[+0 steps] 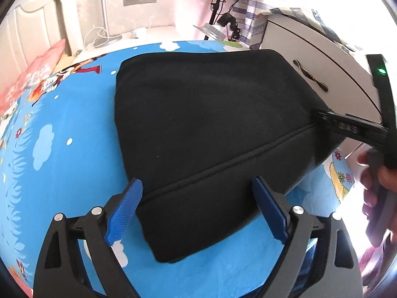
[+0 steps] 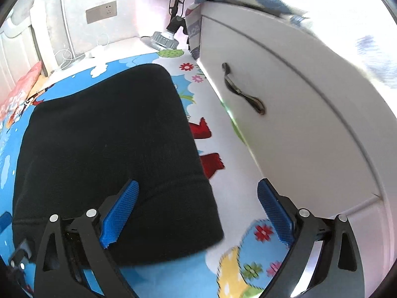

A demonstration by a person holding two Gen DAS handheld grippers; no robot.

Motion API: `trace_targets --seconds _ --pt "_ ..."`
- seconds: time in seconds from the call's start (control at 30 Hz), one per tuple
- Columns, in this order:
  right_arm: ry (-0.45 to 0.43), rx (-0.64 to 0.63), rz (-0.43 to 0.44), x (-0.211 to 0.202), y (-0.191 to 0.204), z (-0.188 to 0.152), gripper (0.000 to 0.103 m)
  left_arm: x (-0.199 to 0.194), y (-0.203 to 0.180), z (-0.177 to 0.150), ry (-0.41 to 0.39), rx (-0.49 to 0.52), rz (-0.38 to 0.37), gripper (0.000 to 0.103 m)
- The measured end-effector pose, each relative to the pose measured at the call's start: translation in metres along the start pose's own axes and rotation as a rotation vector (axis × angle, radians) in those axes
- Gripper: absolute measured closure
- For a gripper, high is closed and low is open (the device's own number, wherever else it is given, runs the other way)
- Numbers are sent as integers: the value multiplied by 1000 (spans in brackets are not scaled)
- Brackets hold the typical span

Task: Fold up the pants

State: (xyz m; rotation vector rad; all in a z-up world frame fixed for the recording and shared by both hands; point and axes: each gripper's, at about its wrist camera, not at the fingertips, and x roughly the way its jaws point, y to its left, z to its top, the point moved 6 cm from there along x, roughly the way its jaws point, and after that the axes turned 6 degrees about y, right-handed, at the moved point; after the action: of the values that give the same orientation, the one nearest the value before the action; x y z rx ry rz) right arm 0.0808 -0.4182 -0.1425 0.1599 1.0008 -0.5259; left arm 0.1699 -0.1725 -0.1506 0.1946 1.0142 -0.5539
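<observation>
Black pants (image 1: 211,129): folded into compact block on cartoon sheet (image 1: 62,149); folding looks finished. Left gripper (image 1: 196,186), right gripper (image 2: 197,191): both released, holding nothing, near edge.

Folded black pants (image 1: 211,134) lay on a blue cartoon-print bedsheet (image 1: 74,154).

The left gripper (image 1: 197,186) stood wide open over the pants' near edge, its blue pads (image 1: 125,206) clear of the cloth. At the right, the right gripper (image 1: 347,126) reached to the pants' far corner, a hand (image 1: 377,186) behind it. A white drawer front (image 1: 322,74) stood just beyond.
</observation>
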Motion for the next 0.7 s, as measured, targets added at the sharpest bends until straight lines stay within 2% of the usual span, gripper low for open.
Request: trace_targets --seconds 0.13,0.2,0.3,0.4,0.5,0.53,0.63,0.7 --pt "-14 2 -11 -18 -5 -14 10 -7 4 1 -6 -6 39 8" --pt "-22 24 10 -28 -9 -20 10 -15 3 3 -20 -1 63 2" --pt "-40 49 85 -47 -10 -23 10 -31 0 10 -60 1 82 2" --pt "-92 47 98 -70 -7 -20 9 -50 -8 18 -102 4 105 2" --pt "-132 58 105 -91 -2 -19 9 -73 -22 23 -154 5 59 2" --pt "-142 54 106 -97 0 -21 9 -77 -26 24 -159 6 53 2" --pt "-157 41 117 -108 9 -27 9 -88 -38 23 -161 24 112 2" --pt "-162 35 123 -111 13 -28 9 -92 -45 21 -159 24 116 2"
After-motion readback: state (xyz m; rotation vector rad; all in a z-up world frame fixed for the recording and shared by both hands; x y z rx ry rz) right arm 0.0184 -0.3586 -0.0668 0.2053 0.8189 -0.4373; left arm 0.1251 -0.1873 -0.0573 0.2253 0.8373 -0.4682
